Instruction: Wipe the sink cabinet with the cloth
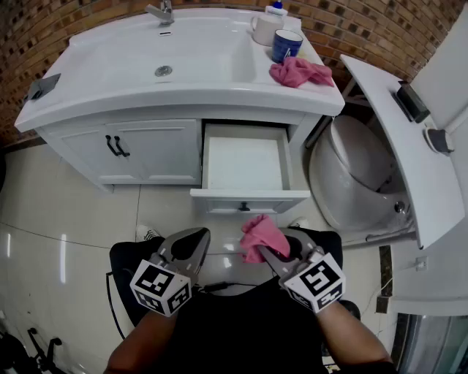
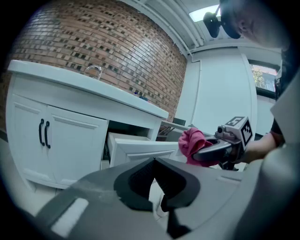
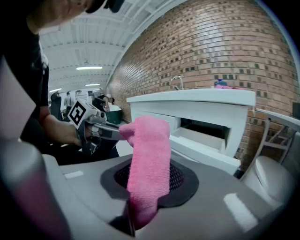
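The white sink cabinet (image 1: pixel 153 150) stands ahead with its right-hand drawer (image 1: pixel 245 164) pulled open and bare inside. My right gripper (image 1: pixel 265 250) is shut on a pink cloth (image 1: pixel 259 235), held low in front of the drawer. In the right gripper view that cloth (image 3: pixel 149 159) stands up from between the closed jaws of my right gripper (image 3: pixel 145 187). My left gripper (image 1: pixel 194 239) hangs beside it, shut with nothing in it. The left gripper view shows the left gripper (image 2: pixel 156 165) with its jaws together, and the right gripper (image 2: pixel 220 146) with the pink cloth (image 2: pixel 191 140). A second pink cloth (image 1: pixel 300 71) lies on the countertop.
On the counter's right end stand a white mug (image 1: pixel 265 29) and a blue cup (image 1: pixel 286 44). The faucet (image 1: pixel 162 10) rises behind the basin (image 1: pixel 164 55). A toilet (image 1: pixel 358 175) with its lid up sits right of the cabinet. Two cabinet doors with black handles (image 1: pixel 115 146) are closed.
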`<state>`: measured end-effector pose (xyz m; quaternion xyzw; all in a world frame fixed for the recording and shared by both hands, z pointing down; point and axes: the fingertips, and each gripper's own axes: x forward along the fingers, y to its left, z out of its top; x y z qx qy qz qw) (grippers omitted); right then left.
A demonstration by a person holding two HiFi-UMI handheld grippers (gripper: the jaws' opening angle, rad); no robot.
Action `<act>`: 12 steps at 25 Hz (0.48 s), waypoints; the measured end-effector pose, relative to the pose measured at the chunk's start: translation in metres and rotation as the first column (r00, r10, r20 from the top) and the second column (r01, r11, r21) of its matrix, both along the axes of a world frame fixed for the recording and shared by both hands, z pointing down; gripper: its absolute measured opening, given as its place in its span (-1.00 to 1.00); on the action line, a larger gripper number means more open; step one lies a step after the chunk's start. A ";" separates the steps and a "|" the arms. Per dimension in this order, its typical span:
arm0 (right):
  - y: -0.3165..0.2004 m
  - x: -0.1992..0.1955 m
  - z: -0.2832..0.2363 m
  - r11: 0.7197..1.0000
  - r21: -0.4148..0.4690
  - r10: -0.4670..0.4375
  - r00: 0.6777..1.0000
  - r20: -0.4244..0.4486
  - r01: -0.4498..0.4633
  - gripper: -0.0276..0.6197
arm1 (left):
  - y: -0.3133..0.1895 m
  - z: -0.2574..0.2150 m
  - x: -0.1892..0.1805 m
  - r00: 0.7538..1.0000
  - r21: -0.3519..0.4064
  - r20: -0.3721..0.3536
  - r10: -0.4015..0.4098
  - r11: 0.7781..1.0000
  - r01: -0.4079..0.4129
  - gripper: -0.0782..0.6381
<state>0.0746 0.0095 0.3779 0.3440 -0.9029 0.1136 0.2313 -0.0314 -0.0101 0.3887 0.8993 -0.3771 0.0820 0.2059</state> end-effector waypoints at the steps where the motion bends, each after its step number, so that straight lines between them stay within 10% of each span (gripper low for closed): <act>1: -0.010 -0.015 0.013 1.000 0.004 -0.026 0.999 -0.027 0.026 -0.62 | -0.005 0.008 -0.002 1.000 -0.002 0.006 -0.013 1.000 0.013 -0.77; 12: -0.062 -0.112 0.134 0.994 -0.044 -0.104 0.994 -0.031 0.102 -0.63 | -0.018 0.062 -0.011 0.997 -0.120 -0.051 -0.064 0.991 0.058 -0.77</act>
